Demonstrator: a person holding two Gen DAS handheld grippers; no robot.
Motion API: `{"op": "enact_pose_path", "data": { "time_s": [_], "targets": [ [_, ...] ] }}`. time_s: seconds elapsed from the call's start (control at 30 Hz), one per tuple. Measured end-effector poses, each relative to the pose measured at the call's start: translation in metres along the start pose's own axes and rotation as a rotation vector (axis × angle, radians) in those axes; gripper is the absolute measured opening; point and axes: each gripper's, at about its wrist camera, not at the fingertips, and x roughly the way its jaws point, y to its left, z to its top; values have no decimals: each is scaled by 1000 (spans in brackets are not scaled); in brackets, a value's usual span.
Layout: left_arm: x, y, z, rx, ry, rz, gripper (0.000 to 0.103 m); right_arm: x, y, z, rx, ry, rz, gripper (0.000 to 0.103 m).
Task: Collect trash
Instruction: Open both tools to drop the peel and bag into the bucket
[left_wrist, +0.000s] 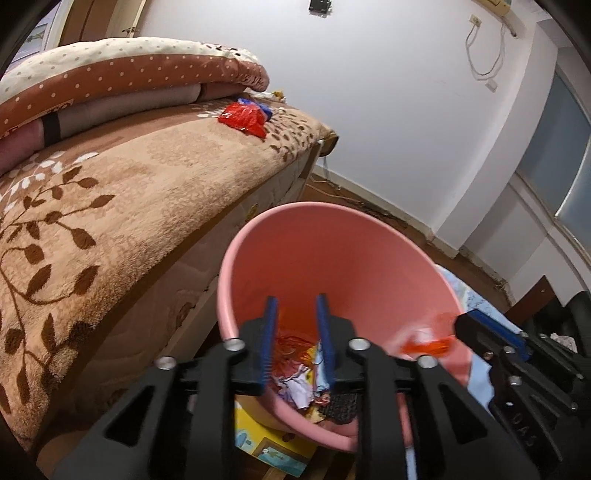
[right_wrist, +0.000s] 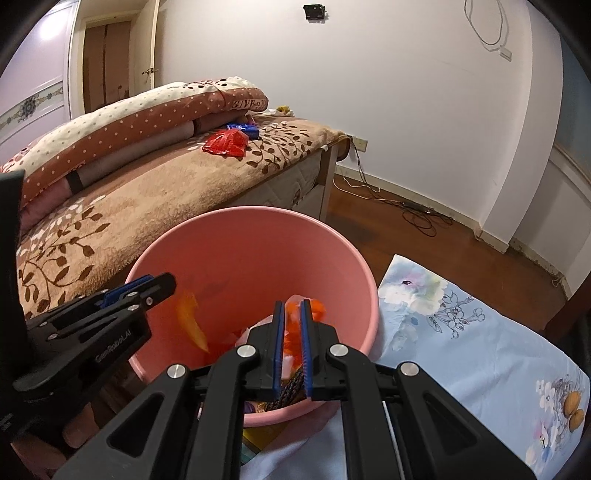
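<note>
A pink bucket (left_wrist: 229, 266) (right_wrist: 365, 280) stands on the floor beside the bed, with several wrappers lying in its bottom. My left gripper (left_wrist: 296, 306) (right_wrist: 162, 284) hangs over its mouth, open, with nothing between the blue pads. Just below its tips, a blurred orange wrapper (right_wrist: 190, 321) is in the air inside the bucket. My right gripper (right_wrist: 291, 314) (left_wrist: 460, 325) is over the bucket's near right rim, shut on an orange-and-white wrapper (left_wrist: 424, 341) (right_wrist: 317, 306). A red wrapper (left_wrist: 243, 118) (right_wrist: 225, 144) and a blue one (left_wrist: 264, 109) (right_wrist: 243, 129) lie on the bed.
The bed's brown leaf-patterned blanket (left_wrist: 110, 192) fills the left, with folded dotted quilts (right_wrist: 129, 122) at its back. A light blue floral cloth (right_wrist: 461, 332) lies to the right of the bucket. Cables (right_wrist: 421, 218) trail on the wood floor by the white wall.
</note>
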Motion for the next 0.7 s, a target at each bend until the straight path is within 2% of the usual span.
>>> {"op": "enact_pose_path", "data": {
  "time_s": [0.03,0.17,0.33,0.7],
  "targets": [
    [-1,-1,0,2,-4,-6,33,0,1,0,-3,0,-1,8],
    [-5,-3,-1,16,-27,-6,43,1,1,0,-3,-5,1,28],
    [-5,-1,0,4,-28,-14,45,-1,3,-1,-7,-14,7,40],
    [-6,0,0,-12,-18,-20,46,-6,-2,-3,8,-27,5,47]
  ]
}}
